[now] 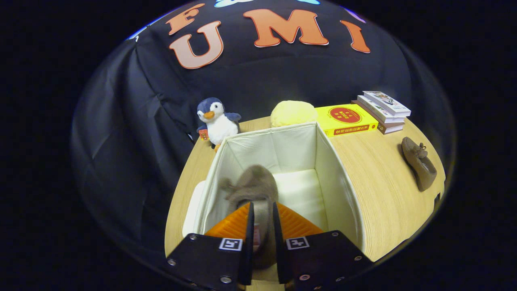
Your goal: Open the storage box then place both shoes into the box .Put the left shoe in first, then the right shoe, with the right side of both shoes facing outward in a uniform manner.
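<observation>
An open white fabric storage box stands on the wooden table just ahead of me. My gripper is shut on a brown shoe, held over the box's left half, toe pointing away from me. The shoe's heel part sits between my fingers and blurs a little. A second brown shoe with a small bow lies on its side on the table, well to the right of the box. The box's lid lies flat beside the box's left wall.
Behind the box stand a plush penguin, a yellow round cushion, a yellow book and a stack of books. The table's edge curves close on the right.
</observation>
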### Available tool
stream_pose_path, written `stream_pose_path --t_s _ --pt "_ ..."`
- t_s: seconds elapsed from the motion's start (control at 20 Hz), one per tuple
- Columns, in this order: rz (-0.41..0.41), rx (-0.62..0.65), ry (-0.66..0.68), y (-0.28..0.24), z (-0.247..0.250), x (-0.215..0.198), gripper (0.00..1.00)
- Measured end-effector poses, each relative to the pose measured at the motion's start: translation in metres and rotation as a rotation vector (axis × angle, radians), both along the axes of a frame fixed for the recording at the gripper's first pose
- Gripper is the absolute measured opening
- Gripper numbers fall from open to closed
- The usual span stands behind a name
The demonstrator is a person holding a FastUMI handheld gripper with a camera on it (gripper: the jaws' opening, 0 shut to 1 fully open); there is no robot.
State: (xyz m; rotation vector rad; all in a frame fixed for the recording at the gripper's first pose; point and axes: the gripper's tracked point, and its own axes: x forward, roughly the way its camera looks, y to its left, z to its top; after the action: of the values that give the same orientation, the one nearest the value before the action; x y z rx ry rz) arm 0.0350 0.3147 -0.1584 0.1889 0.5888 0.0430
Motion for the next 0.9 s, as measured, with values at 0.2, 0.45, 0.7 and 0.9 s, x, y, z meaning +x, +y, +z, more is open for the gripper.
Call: stream_pose_path --t_s 0.2,0.45,0.7,0.9 --pt "0.008 -0.032 -0.037 -0.018 0.013 -0.003 0.69" --pt "0.017 -0.071 -0.101 -0.054 0.040 -0.009 0.97" --pt "-0.030 -0.078 -0.137 -0.120 0.055 -0.008 0.98" --pt "-0.089 -0.086 -0.126 -0.189 0.053 -0.007 0.98"
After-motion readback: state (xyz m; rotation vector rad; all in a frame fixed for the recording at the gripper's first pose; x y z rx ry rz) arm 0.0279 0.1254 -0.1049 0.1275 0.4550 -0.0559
